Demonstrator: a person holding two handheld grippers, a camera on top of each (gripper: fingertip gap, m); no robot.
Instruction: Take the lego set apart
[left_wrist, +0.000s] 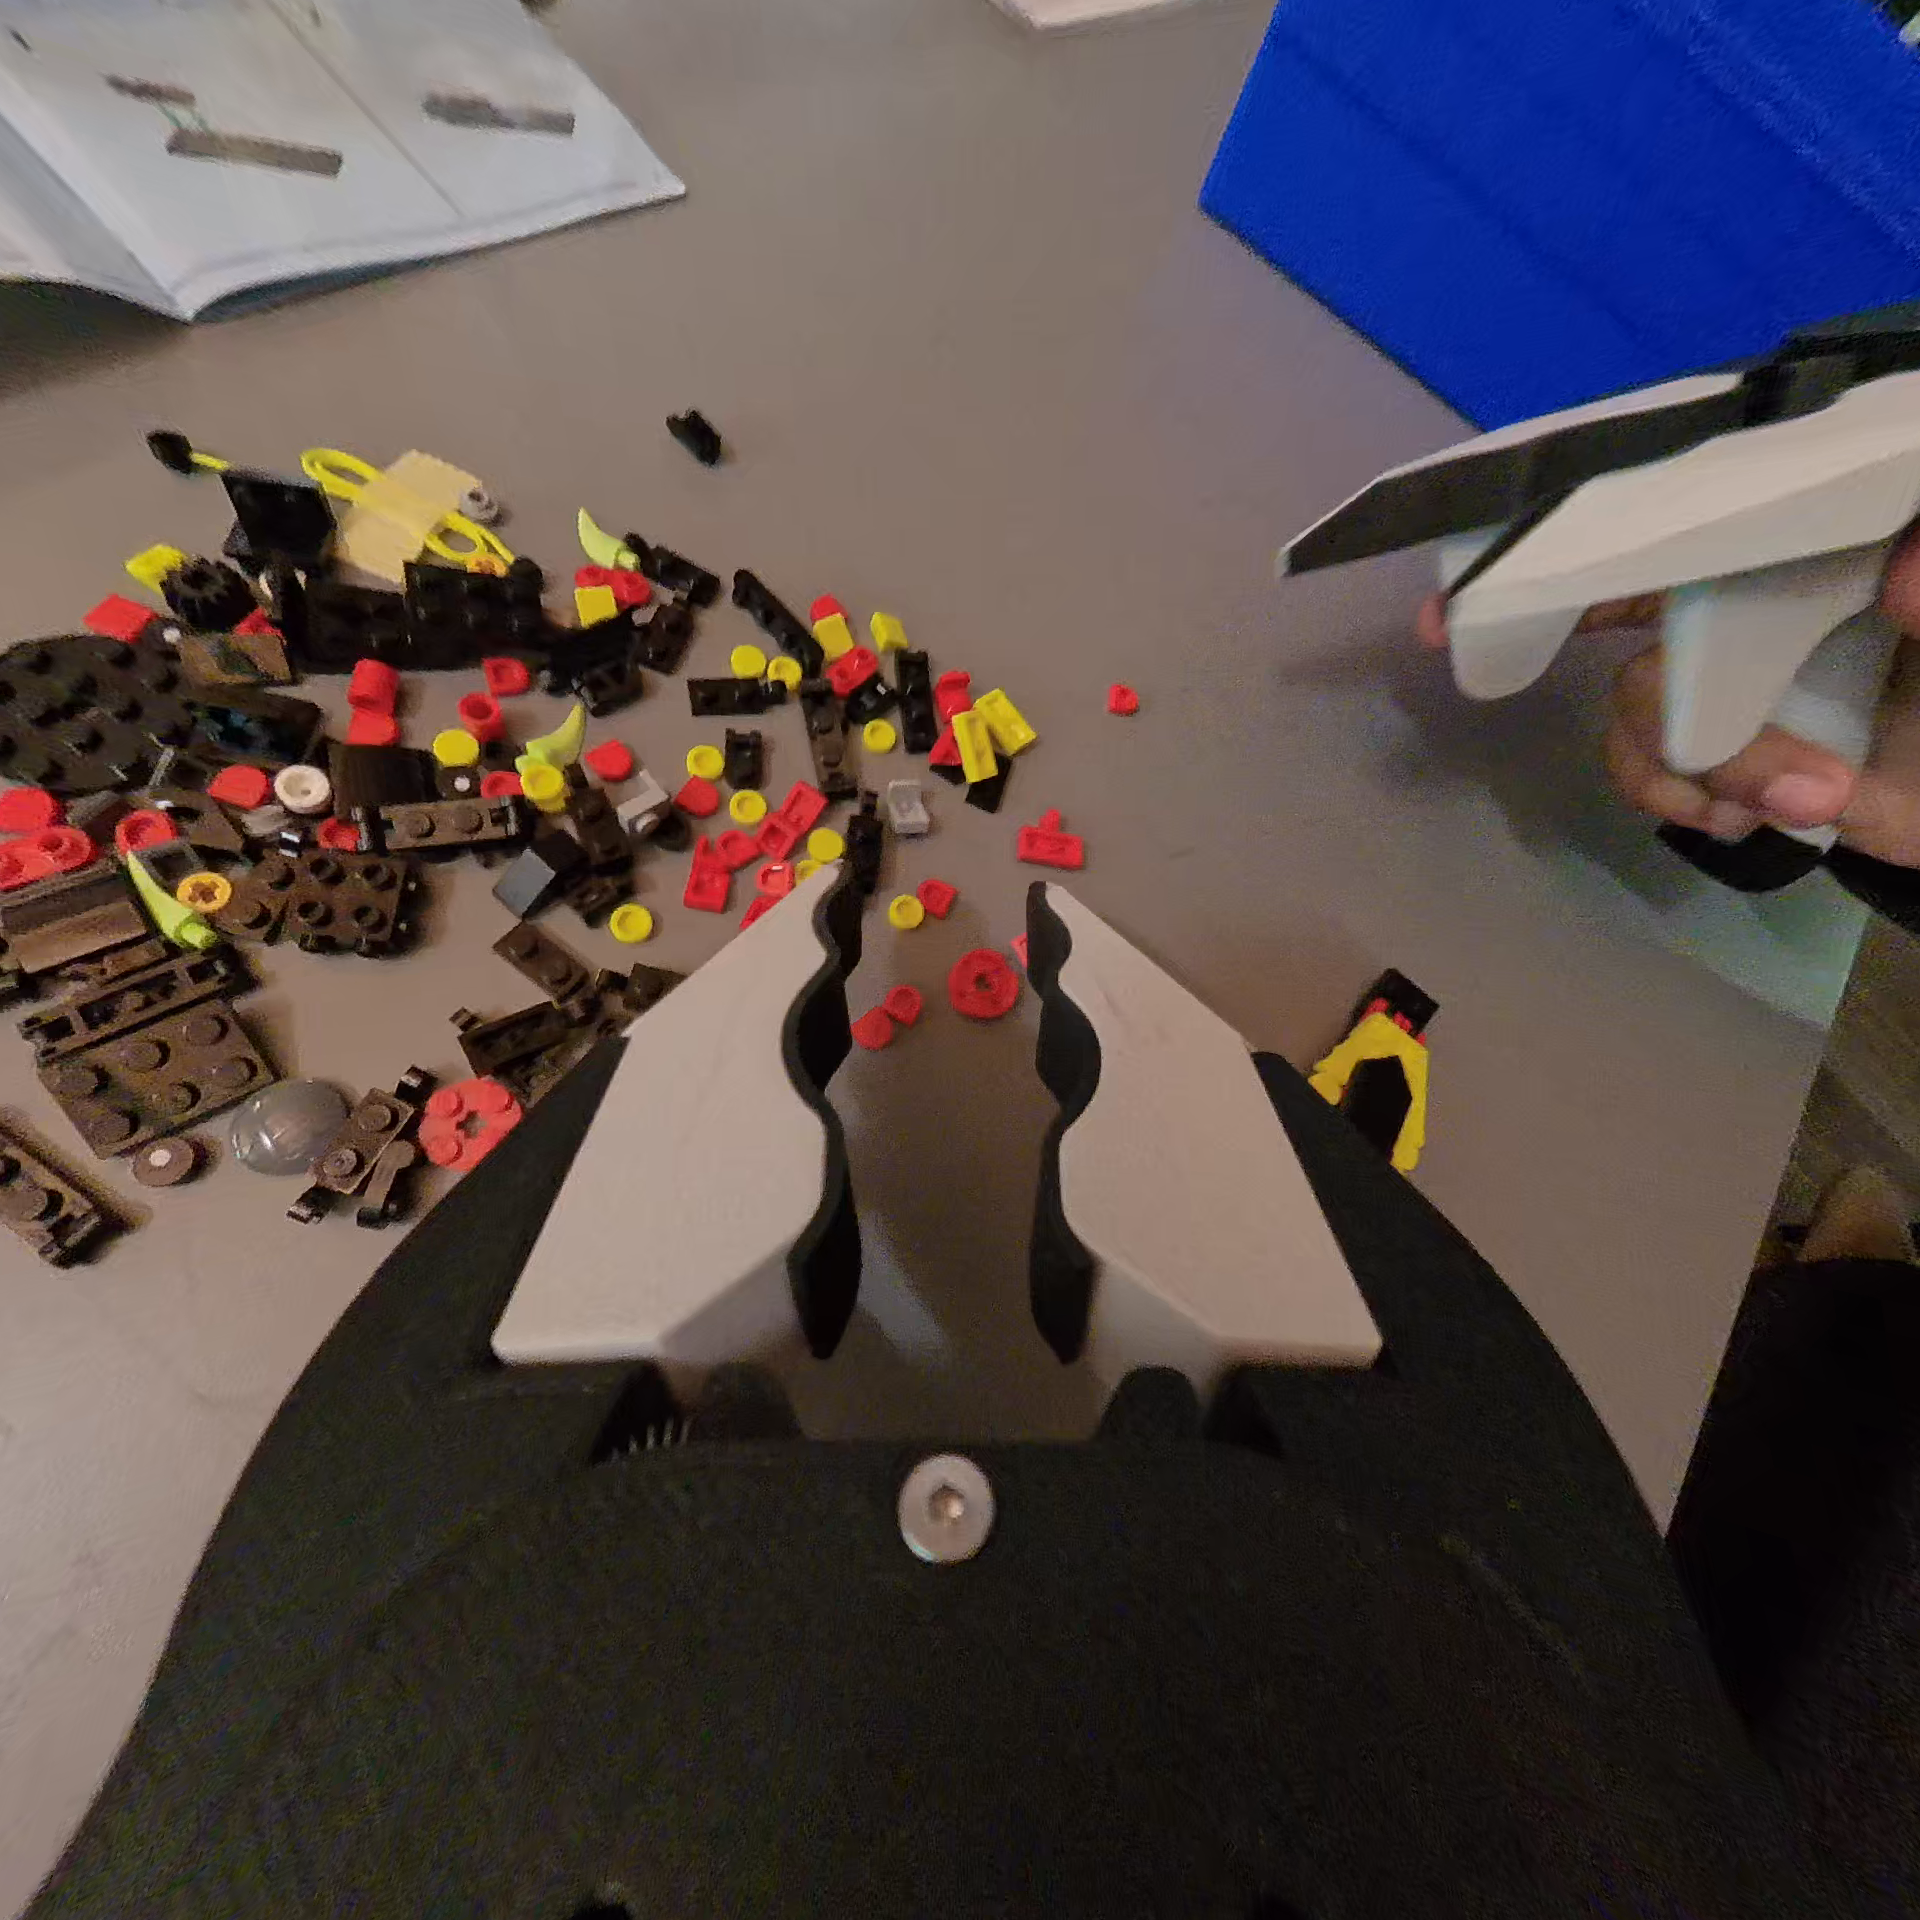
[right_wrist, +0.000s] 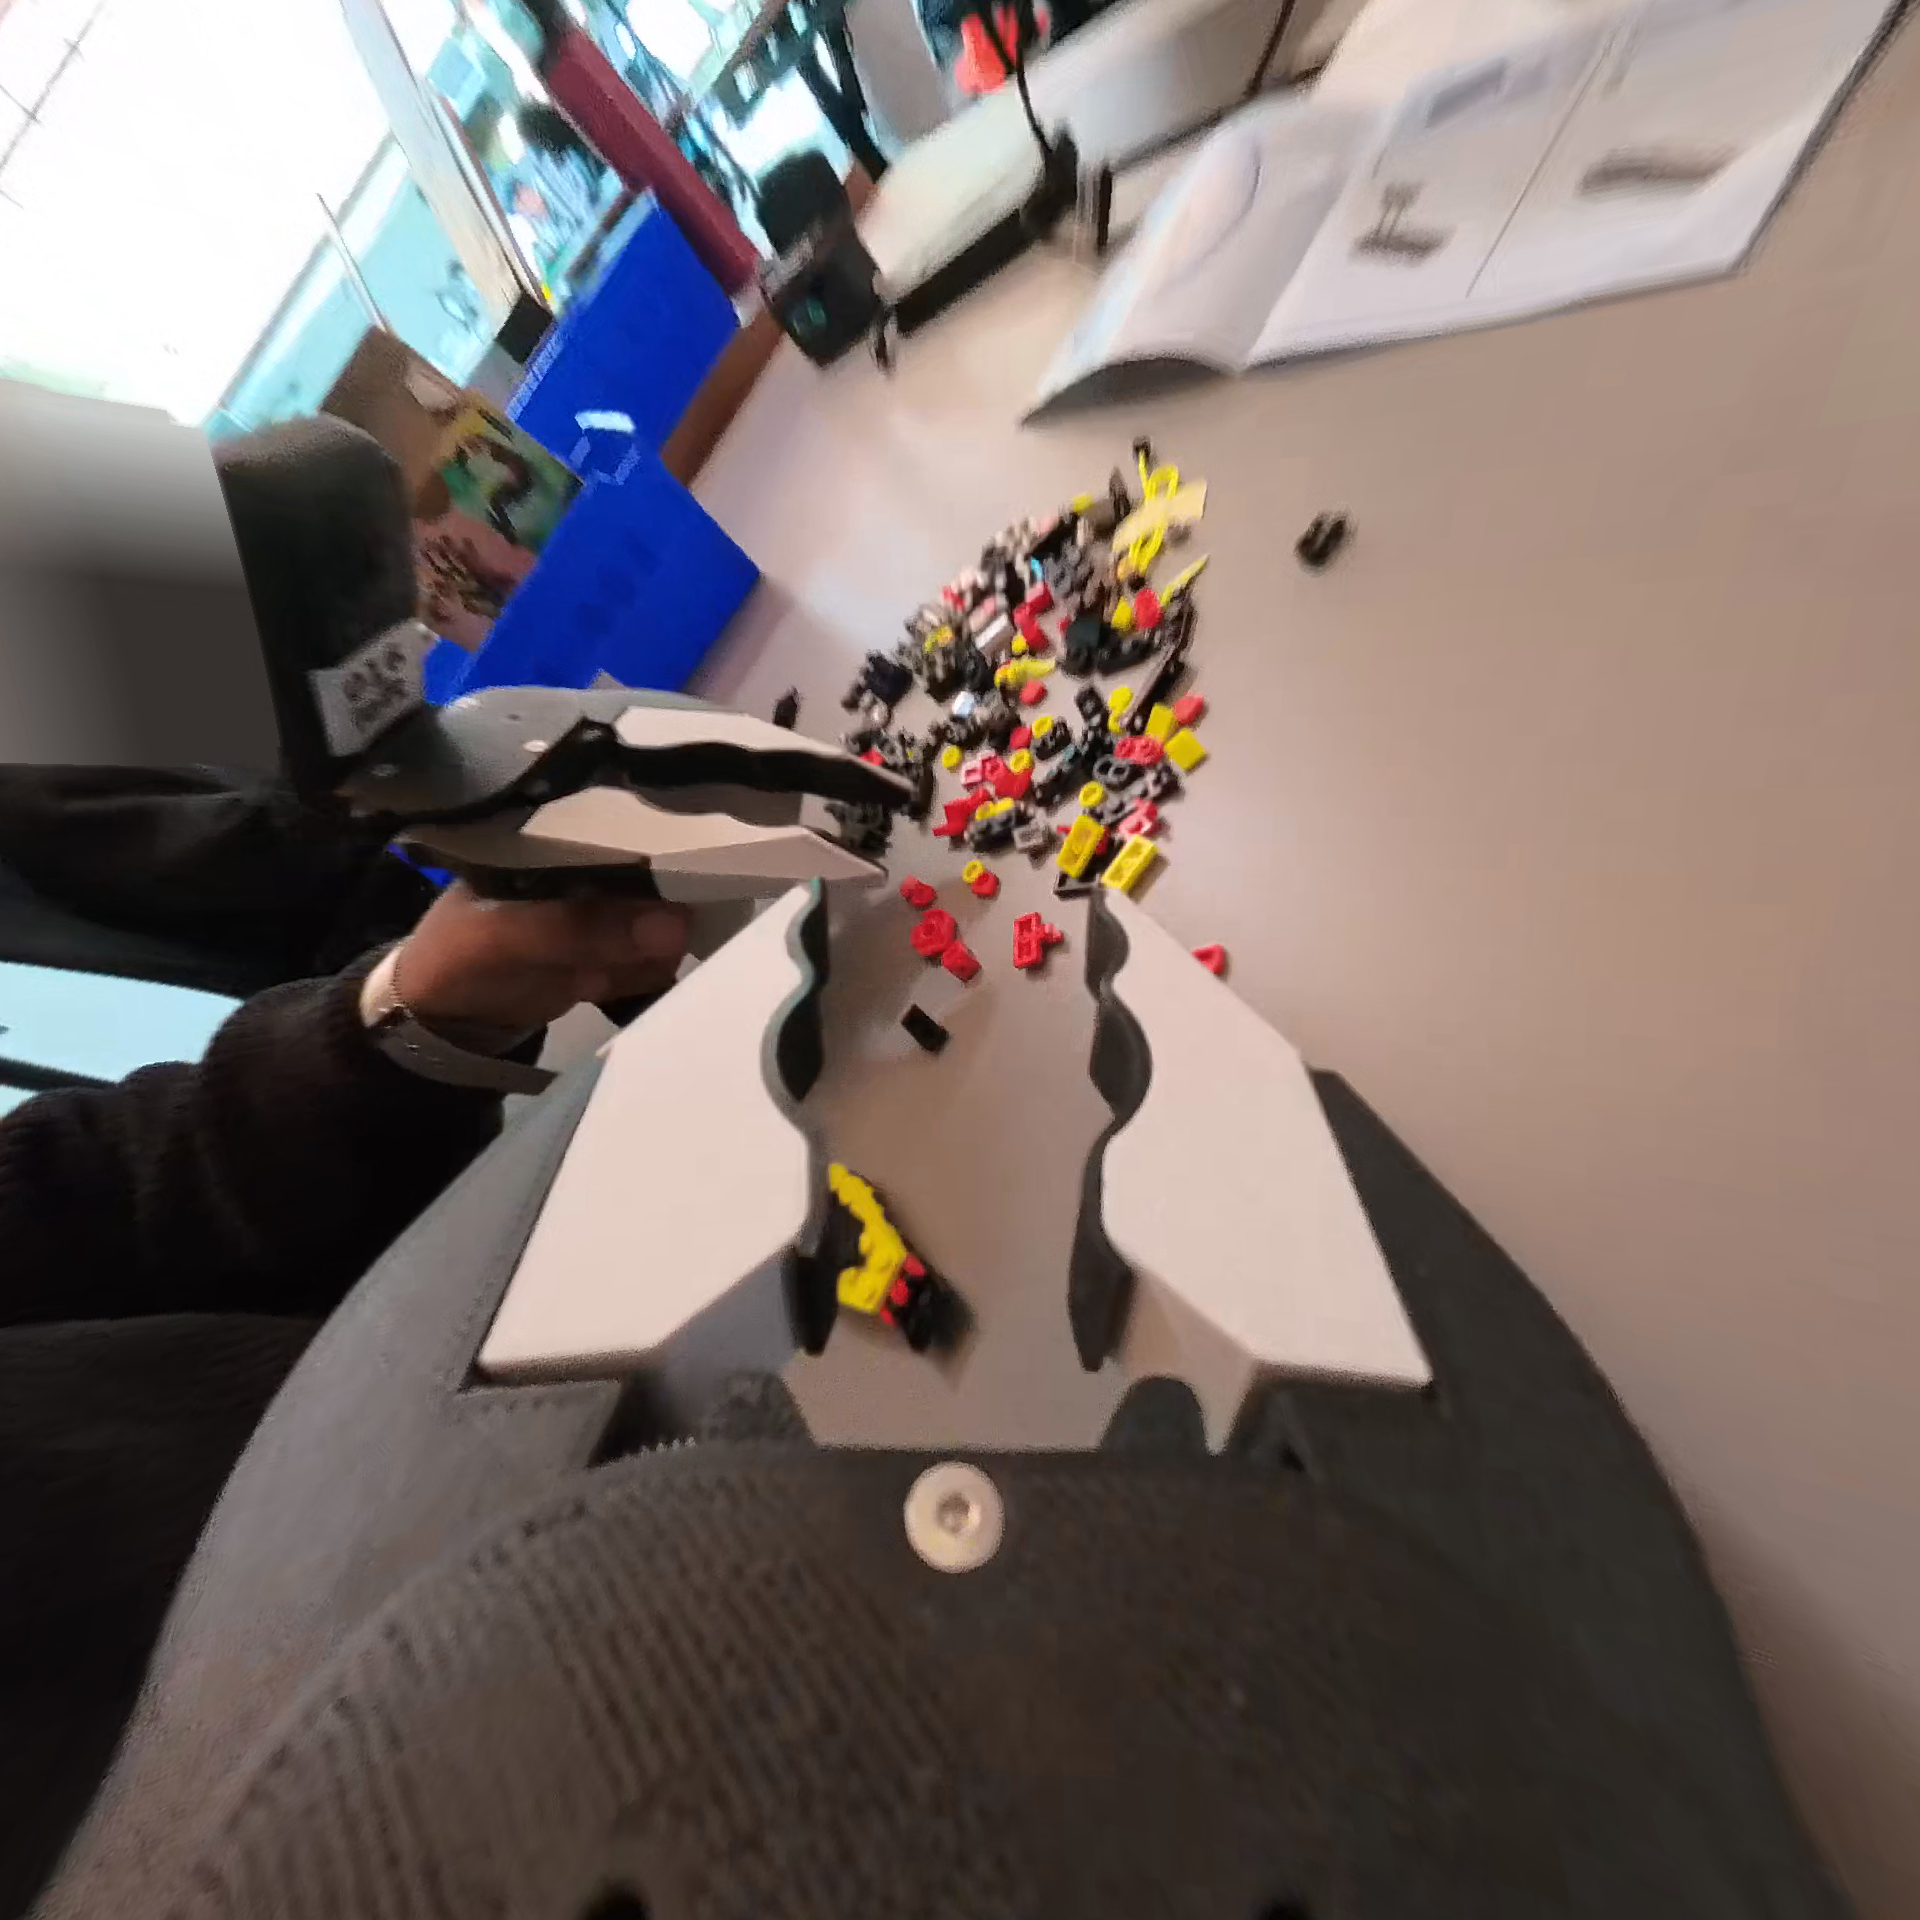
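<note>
**Last clump still joined**

Grey tabletop (left_wrist: 1039, 312), loose bricks (left_wrist: 468, 748) mid-left. Left gripper (left_wrist: 940, 914) & right gripper (right_wrist: 951, 914): fingers apart, empty. Yellow-black-red lego clump (right_wrist: 873, 1262) lies lower centre btwn right fingers. Risk: blurred approach knocks it off edge.

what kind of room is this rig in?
Likely an office or lab workspace: big windows behind, blue bins, and an open instruction booklet on a grey table strewn with loose lego pieces.
</note>
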